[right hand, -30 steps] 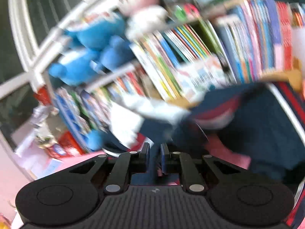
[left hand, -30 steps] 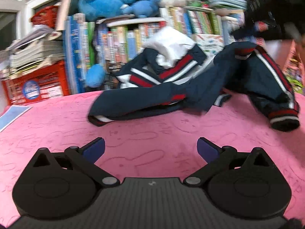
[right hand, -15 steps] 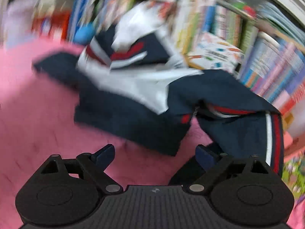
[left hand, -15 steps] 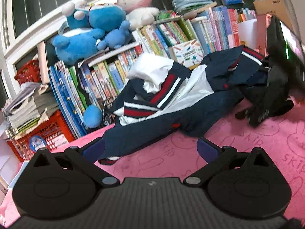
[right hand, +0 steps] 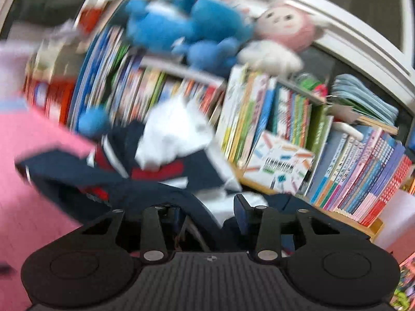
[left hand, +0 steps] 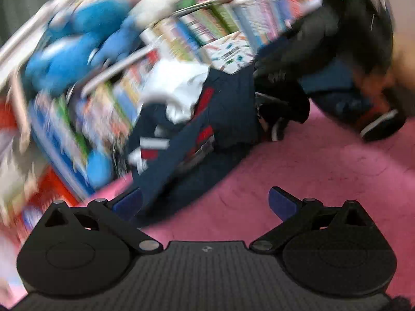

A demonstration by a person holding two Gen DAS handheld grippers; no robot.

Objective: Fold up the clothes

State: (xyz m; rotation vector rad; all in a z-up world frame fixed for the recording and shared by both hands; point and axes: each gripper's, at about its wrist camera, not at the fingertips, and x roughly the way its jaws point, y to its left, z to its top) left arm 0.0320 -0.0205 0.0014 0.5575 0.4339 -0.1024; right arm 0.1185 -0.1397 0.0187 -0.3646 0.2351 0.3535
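Navy tracksuit jacket (left hand: 228,108) lies crumpled at 12 o'clock, unfolded — left gripper (left hand: 205,202) fingers wide, empty; right gripper (right hand: 207,210) fingers part-open around fabric, grip unclear.

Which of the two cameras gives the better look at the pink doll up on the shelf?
The right wrist view: the pink doll sits above the books, face readable, only slightly blurred. In the left wrist view that spot is a motion-smeared streak at the top edge; I cannot make the doll out there.
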